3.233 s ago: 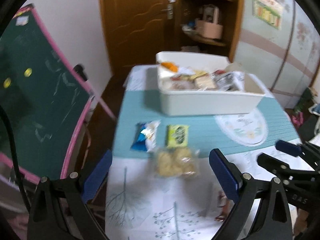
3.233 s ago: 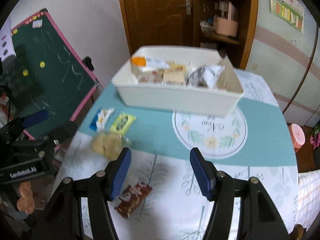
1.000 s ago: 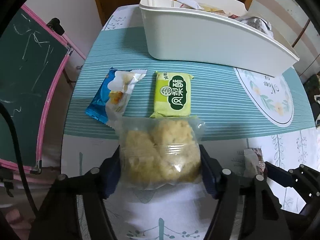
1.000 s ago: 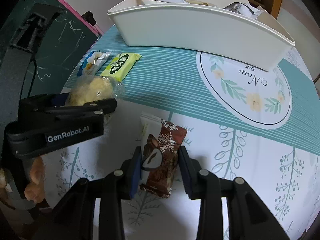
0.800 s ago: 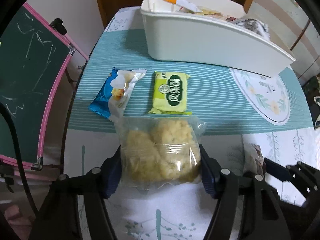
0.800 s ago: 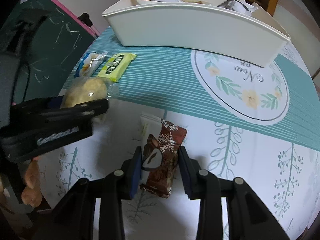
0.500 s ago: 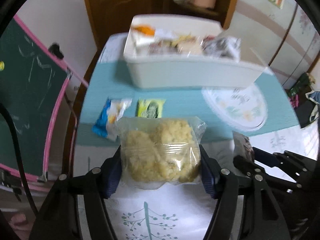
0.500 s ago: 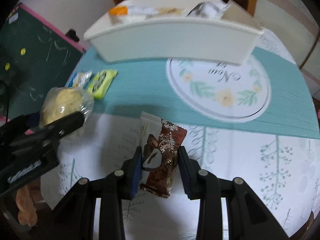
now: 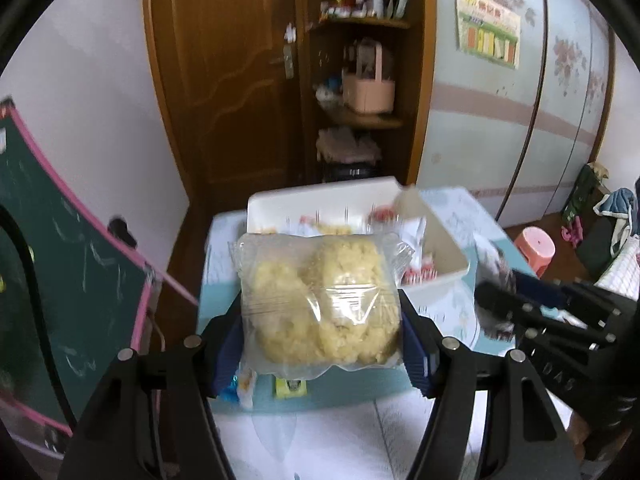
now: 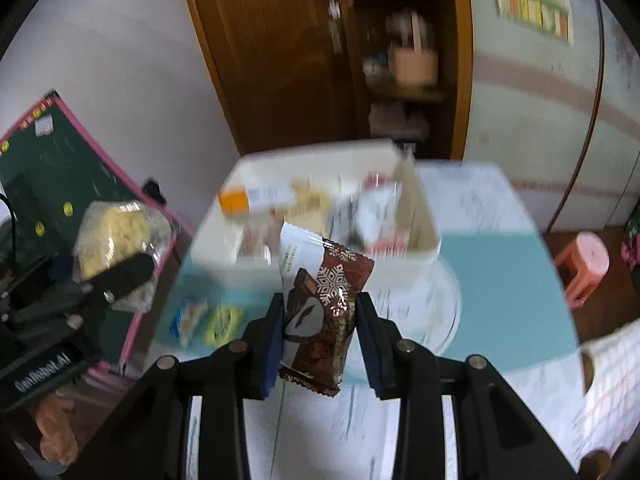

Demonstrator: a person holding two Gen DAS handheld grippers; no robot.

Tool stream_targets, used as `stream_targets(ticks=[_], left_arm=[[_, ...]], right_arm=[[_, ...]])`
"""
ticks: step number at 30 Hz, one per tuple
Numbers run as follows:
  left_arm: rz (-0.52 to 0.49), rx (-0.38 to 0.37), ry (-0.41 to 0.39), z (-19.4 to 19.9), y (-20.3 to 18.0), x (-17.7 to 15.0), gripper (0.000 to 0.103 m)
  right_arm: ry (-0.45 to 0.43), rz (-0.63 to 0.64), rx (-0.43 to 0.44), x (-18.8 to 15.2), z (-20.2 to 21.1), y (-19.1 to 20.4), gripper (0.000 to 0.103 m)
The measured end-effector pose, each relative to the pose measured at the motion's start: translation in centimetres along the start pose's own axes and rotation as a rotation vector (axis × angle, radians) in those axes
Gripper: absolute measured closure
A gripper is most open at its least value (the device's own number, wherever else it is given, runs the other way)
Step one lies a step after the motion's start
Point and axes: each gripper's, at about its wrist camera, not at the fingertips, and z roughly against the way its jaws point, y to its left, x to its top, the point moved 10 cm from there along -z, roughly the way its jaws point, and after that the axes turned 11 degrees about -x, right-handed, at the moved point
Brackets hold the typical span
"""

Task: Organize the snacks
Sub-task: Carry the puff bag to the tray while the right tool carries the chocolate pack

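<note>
- left gripper [image 9: 320, 344] clenches the clear cracker bag [image 9: 320, 300]; crushing risk.
- right gripper [image 10: 320, 336] pinches the brown packet [image 10: 320, 312]; it may slip before the bin [image 10: 420, 248] ahead.

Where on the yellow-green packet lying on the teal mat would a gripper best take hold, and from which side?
Across its two long edges, coming down from above. The yellow-green packet lies flat on the teal mat, so only a top approach probably gets fingers around it. The blue-and-white packet lies close on one long side, so that finger has little room.
</note>
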Motion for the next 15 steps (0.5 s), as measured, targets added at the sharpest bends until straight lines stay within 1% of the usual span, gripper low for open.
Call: stream_targets(ticks=[4, 6, 9, 12, 15], left_arm=[[-0.026, 0.015, -0.063, 1.0, -0.4, 4.7, 0.037], [-0.039, 0.041, -0.111, 1.7, -0.2, 7.2, 0.037], [-0.05, 0.07, -0.158, 2.1, 0.0, 10.3, 0.037], [-0.045, 0.095, -0.161, 1.2, 0.4, 12.4, 0.037], [-0.02, 0.102, -0.13, -0.9, 1.1, 13.6, 0.037]], right_arm=[[-0.101, -0.01, 0.002, 5.4, 2.1, -0.1, 0.068], [-0.138, -0.024, 0.009, 7.6, 2.8, -0.2, 0.068], [-0.196, -0.027, 0.002, 10.6, 3.7, -0.3, 0.068], [-0.235, -0.022, -0.018, 13.1, 3.4, -0.5, 0.068], [-0.221, -0.031, -0.017, 14.7, 1.9, -0.9, 0.068]])
